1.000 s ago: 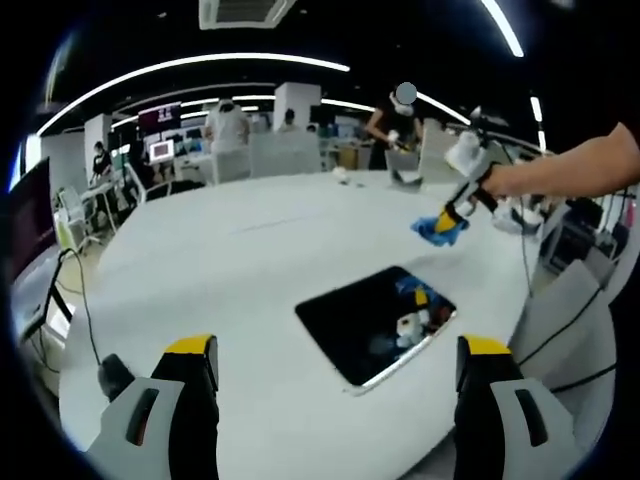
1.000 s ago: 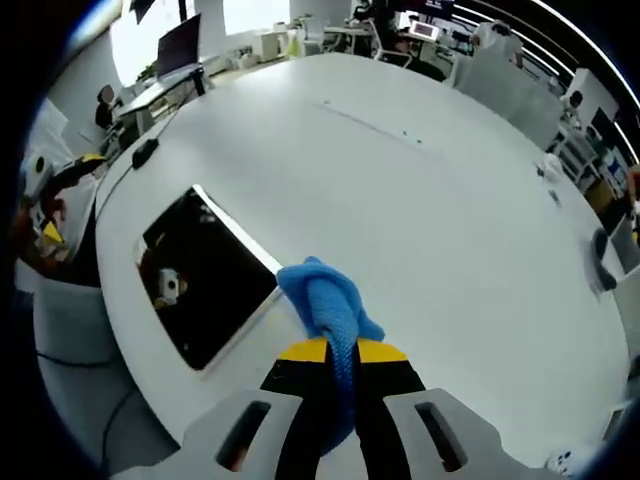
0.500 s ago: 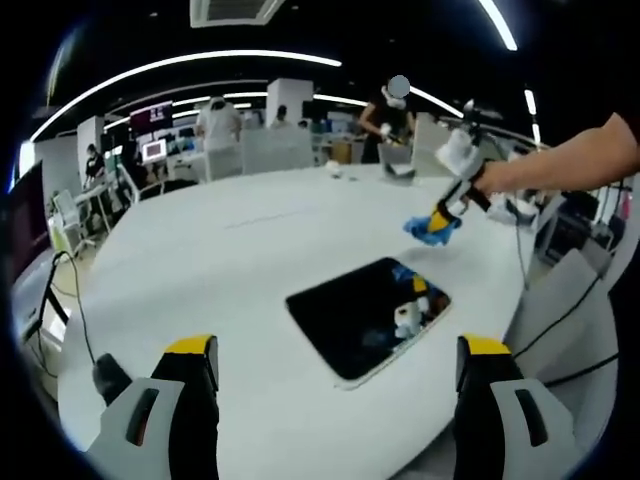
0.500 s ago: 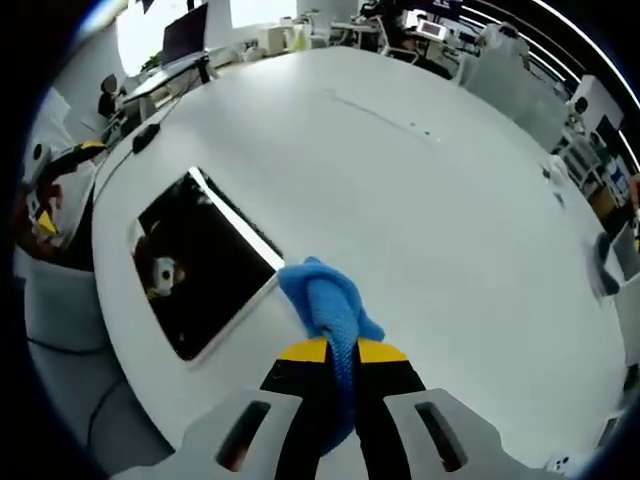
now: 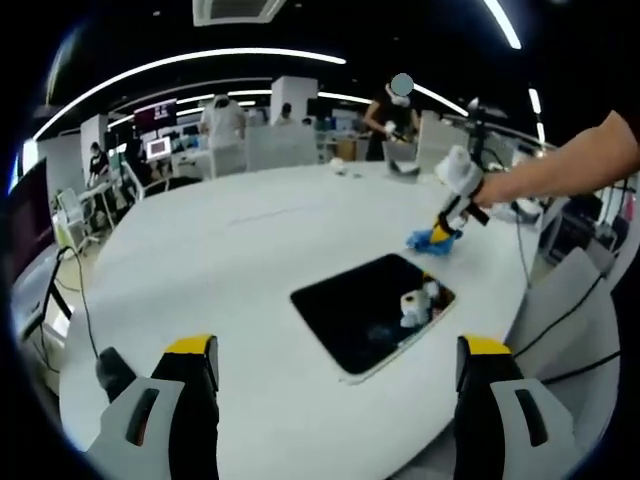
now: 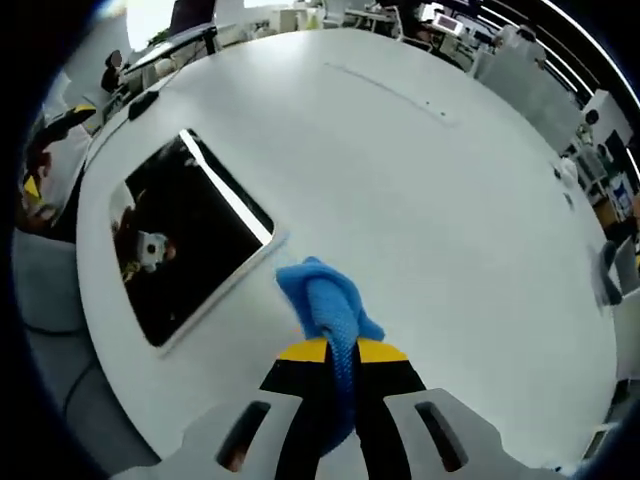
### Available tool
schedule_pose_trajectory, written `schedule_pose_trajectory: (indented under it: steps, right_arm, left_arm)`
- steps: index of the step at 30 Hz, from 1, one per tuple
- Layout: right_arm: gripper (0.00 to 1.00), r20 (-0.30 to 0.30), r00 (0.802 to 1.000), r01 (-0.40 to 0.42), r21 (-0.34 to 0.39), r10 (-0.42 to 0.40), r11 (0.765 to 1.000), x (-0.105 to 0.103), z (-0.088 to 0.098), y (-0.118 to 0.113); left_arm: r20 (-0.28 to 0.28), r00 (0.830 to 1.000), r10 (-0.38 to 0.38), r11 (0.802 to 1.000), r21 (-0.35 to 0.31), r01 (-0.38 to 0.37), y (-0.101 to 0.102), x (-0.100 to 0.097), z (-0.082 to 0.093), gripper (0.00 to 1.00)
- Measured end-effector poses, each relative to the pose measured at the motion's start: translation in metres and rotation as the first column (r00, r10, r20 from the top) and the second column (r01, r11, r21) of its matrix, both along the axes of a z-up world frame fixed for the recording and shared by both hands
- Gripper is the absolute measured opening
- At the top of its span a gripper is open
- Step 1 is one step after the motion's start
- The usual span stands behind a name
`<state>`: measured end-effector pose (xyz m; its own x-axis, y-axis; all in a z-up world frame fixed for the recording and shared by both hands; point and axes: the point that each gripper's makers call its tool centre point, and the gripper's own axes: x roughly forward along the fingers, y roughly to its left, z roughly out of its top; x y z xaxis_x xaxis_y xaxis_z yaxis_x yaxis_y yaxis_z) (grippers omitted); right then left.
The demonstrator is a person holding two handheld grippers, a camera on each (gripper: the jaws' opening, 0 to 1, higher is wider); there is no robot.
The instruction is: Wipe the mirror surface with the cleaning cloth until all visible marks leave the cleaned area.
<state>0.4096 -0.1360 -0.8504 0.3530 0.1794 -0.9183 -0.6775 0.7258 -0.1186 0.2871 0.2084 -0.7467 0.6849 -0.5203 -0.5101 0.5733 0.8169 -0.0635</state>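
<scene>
One dark rectangular mirror (image 5: 372, 312) with a pale rim, flat on the round white counter (image 5: 230, 270), lower centre-right of the left gripper view; in the right gripper view at centre left (image 6: 185, 235), one corner pointing toward the cloth. Reflections of a gripper in the glass; marks on it too small to tell.

One blue cleaning cloth (image 6: 328, 310), bunched, clamped between the closed yellow-tipped jaws of the right hand-held gripper (image 6: 338, 352), at bottom centre of that view; just beside the mirror's near corner, whether touching the counter cannot tell. In the left gripper view, the same right hand-held gripper (image 5: 447, 222) at the right, past the mirror's far edge, cloth (image 5: 430, 240) at its tip low over the counter, a bare forearm (image 5: 560, 170) reaching in from the right edge.

Left hand-held gripper (image 5: 338, 350): jaws spread wide at the bottom corners of its view, nothing between them, above the counter's near rim.

Broad bare counter surface around the mirror on the far and left sides. Mirror near the counter's edge on the lower right. Office desks, chairs and several people in the background.
</scene>
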Motion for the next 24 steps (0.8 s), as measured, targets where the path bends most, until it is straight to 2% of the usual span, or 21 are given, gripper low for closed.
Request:
schedule_pose_trajectory:
  steps: [6,7,10,12,18,21,22,24]
  right_arm:
    - [0.04,0.008,1.000,-0.028,-0.016,0.028,0.999,-0.003,-0.013,0.004]
    - [0.04,0.033,0.998,-0.048,-0.029,0.049,0.998,0.000,-0.012,0.004]
    - [0.04,0.030,0.998,-0.058,-0.028,0.059,0.998,0.000,-0.012,0.003]
    - [0.04,0.026,0.999,-0.028,-0.004,0.028,1.000,0.000,-0.011,0.003]
    - [0.04,0.023,0.999,-0.045,-0.009,0.045,0.999,0.000,-0.011,0.004]
    - [0.07,-0.009,1.000,-0.021,-0.022,0.021,1.000,0.001,-0.012,0.006]
    - [0.15,-0.011,0.999,-0.046,-0.021,0.046,0.999,-0.001,-0.011,0.008]
    - [0.43,0.045,0.993,-0.105,0.008,0.105,0.994,0.004,-0.003,0.017]
  left_arm:
    - [0.000,1.000,0.010,1.000,-0.009,-0.010,0.000,0.001,-0.001,0.99]
    - [-0.001,1.000,0.013,1.000,-0.011,-0.013,0.000,0.001,-0.001,0.99]
    - [-0.004,1.000,0.028,0.999,-0.024,-0.029,0.003,0.003,-0.003,0.99]
    - [-0.006,1.000,0.031,0.999,-0.028,-0.031,0.004,0.003,-0.006,0.99]
    - [-0.031,0.999,0.017,1.000,-0.026,-0.018,0.005,-0.002,-0.010,0.99]
    - [-0.012,1.000,0.002,1.000,-0.008,-0.002,0.006,0.001,-0.007,0.99]
    - [-0.007,1.000,0.012,1.000,-0.010,-0.012,0.008,0.004,-0.005,0.99]
    - [0.000,1.000,0.031,0.999,-0.022,-0.031,0.009,0.008,-0.002,0.99]
